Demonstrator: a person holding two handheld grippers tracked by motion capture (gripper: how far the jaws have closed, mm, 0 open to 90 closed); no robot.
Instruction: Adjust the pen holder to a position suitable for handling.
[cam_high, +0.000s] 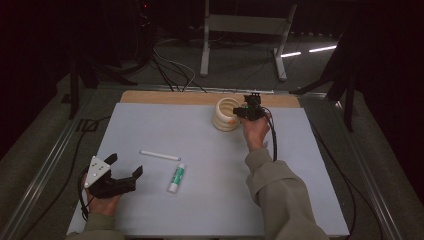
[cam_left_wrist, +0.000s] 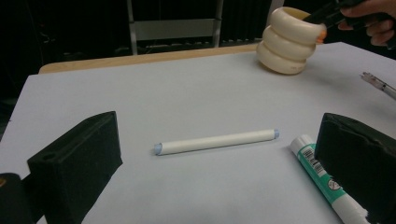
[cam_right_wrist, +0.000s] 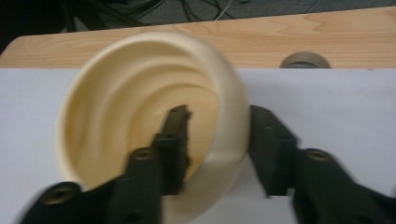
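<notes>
Right gripper view blurred; cream ribbed cup (cam_right_wrist: 140, 116) cut off below, its wall hiding part of one jaw

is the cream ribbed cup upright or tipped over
Upright. The cream ribbed cup stands on its base on the table, mouth up. The right gripper has one jaw inside the rim and one outside.

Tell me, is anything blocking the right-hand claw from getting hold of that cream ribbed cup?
Nothing visible is in the way. The right gripper already straddles the wall of the cream ribbed cup, one jaw inside and one outside. The white stick and the glue stick lie well away, nearer the left gripper.
</notes>
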